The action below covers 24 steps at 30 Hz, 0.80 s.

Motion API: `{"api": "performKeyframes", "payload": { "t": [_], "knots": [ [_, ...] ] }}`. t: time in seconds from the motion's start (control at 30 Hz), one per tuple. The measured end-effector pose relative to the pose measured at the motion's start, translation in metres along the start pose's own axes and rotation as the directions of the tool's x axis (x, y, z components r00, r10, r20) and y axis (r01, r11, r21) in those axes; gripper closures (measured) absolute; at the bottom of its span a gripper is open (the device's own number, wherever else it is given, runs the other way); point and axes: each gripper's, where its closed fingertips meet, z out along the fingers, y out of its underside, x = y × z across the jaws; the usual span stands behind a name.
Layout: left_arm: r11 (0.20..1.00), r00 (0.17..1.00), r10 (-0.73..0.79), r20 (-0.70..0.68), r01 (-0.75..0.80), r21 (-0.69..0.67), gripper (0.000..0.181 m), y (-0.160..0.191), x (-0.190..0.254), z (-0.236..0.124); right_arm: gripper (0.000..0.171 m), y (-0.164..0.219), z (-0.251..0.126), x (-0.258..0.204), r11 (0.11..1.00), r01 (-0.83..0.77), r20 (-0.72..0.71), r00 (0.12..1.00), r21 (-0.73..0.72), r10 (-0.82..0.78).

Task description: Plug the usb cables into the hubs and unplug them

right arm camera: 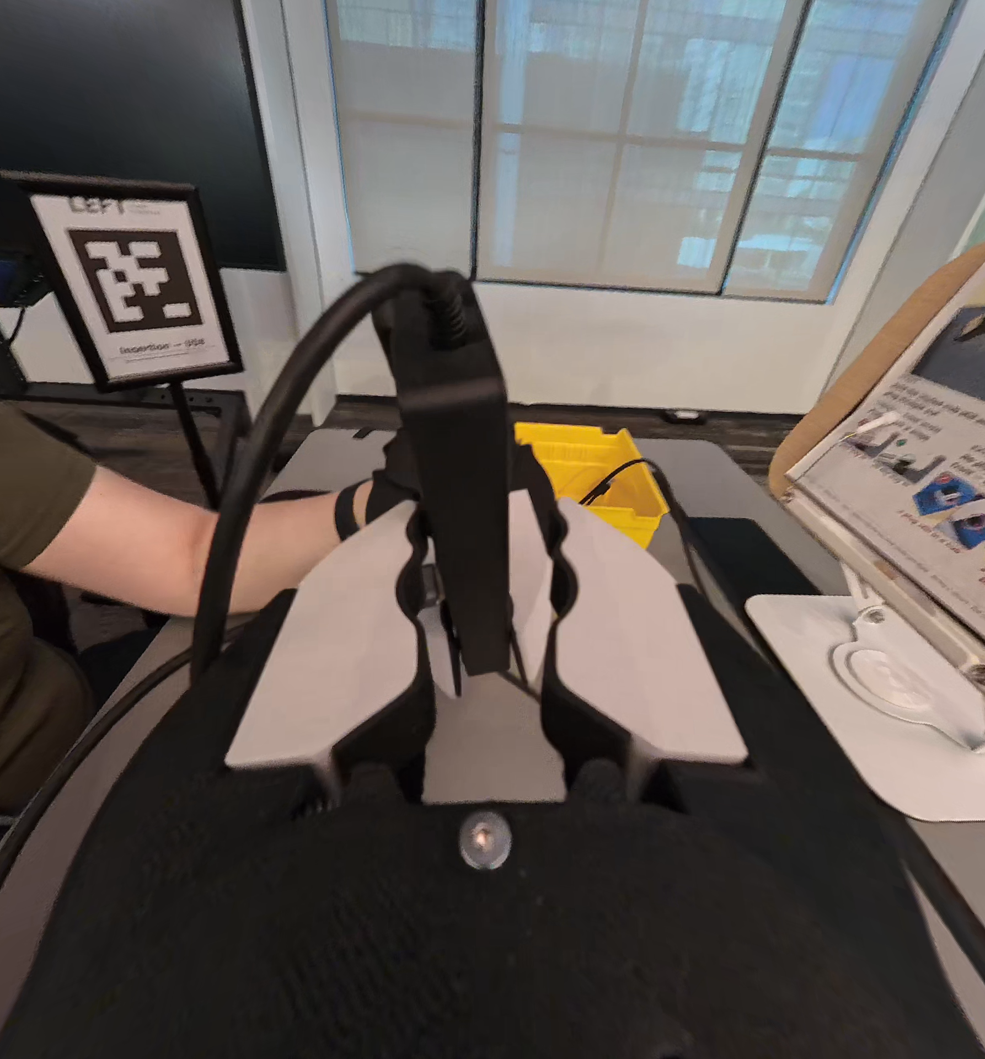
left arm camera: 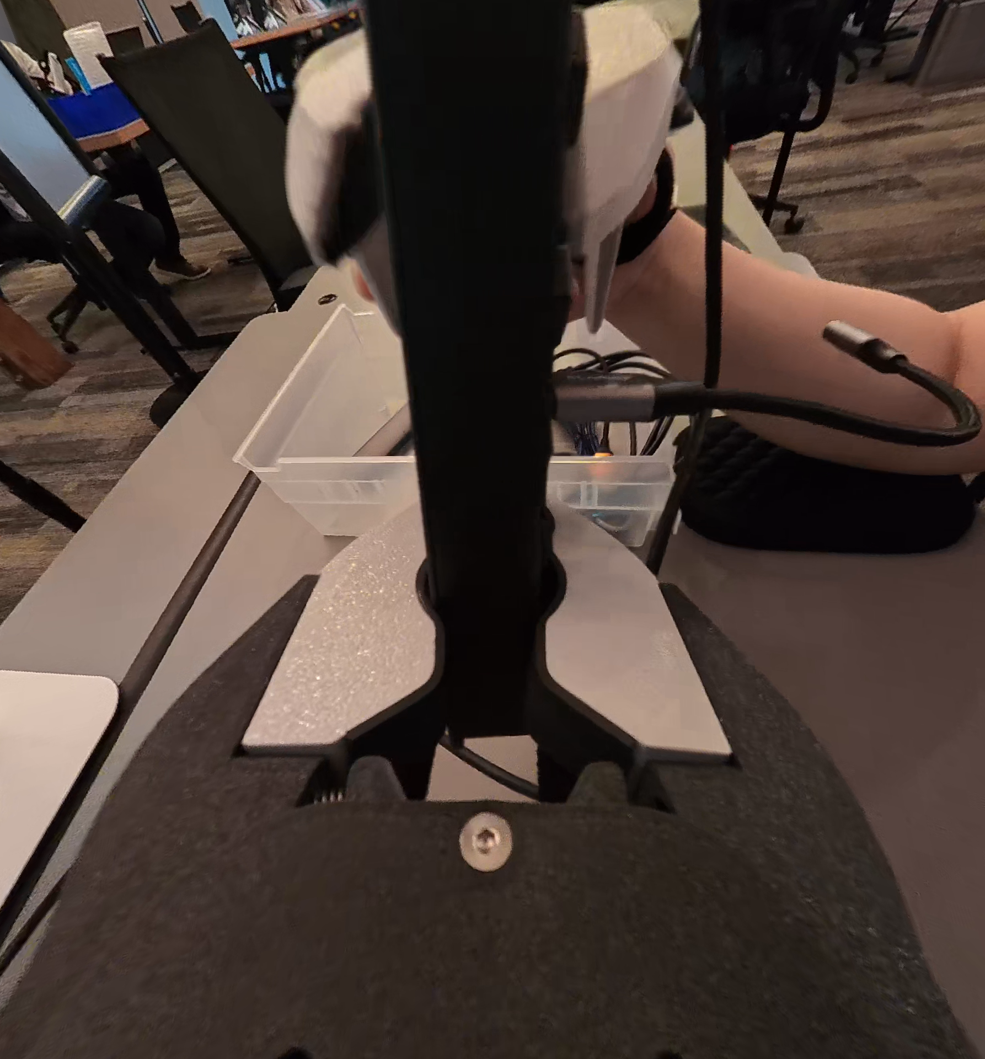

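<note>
Behind and to the left of the black USB hub [left arm camera: 479, 344] a clear plastic bin [left arm camera: 318, 412] sits on the surface [left arm camera: 163, 544]. The hub itself stands upright, off the surface, pinched flat-faced low down by the left hand-held gripper [left arm camera: 490, 601]. On the hub's right edge a grey metal USB plug [left arm camera: 605, 401] is seated; its braided cable [left arm camera: 822, 412] loops right and back to a free connector [left arm camera: 857, 338]. The right hand-held gripper [right arm camera: 481, 544] straddles the hub from the far side, spread, a gap showing at one pad. The hub looks light and rigid, the cable springy. The plug's short hard shell is probably the place to grip; tugging the cable would likely strain its collar.
</note>
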Motion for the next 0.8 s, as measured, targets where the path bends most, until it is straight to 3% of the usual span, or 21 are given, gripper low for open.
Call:
{"api": "performKeyframes", "payload": {
  "t": [0.2, 0.33, 0.43, 0.5, 0.57, 0.63, 0.73, 0.8],
  "knots": [
    [0.998, 0.996, -0.043, 0.073, 0.04, 0.048, 0.155, -0.003, -0.016, -0.006, 0.117, -0.006, -0.036, 0.036, 1.0, -0.026, -0.236, 0.972, -0.004, 0.024],
    [0.989, 0.988, -0.099, 0.12, 0.084, 0.12, 0.155, -0.009, -0.03, -0.018, 0.119, 0.003, -0.102, 0.081, 0.988, -0.152, -0.528, 0.841, -0.018, 0.119],
    [0.979, 0.973, -0.139, 0.185, 0.106, 0.174, 0.155, -0.014, -0.044, -0.03, 0.134, -0.024, -0.163, 0.097, 0.96, -0.195, -0.683, 0.675, 0.2, 0.279],
    [0.969, 0.958, -0.159, 0.24, 0.104, 0.225, 0.155, -0.018, -0.054, -0.039, 0.138, -0.079, -0.176, 0.067, 0.923, -0.028, -0.631, 0.722, 0.383, 0.284],
    [0.956, 0.938, -0.181, 0.297, 0.097, 0.278, 0.155, -0.023, -0.065, -0.048, 0.143, -0.121, -0.164, 0.023, 0.89, 0.107, -0.574, 0.797, 0.444, 0.19],
    [0.942, 0.921, -0.199, 0.335, 0.086, 0.325, 0.156, -0.026, -0.071, -0.056, 0.142, -0.14, -0.133, -0.013, 0.898, 0.205, -0.567, 0.822, 0.39, 0.058],
    [0.929, 0.897, -0.217, 0.386, 0.067, 0.364, 0.156, -0.028, -0.078, -0.064, 0.142, -0.139, -0.069, -0.045, 0.927, 0.246, -0.54, 0.84, 0.285, -0.056],
    [0.932, 0.871, -0.223, 0.437, 0.059, 0.358, 0.155, -0.026, -0.084, -0.068, 0.135, -0.118, -0.025, -0.046, 0.966, 0.2, -0.535, 0.84, 0.161, -0.085]
  ]
}}
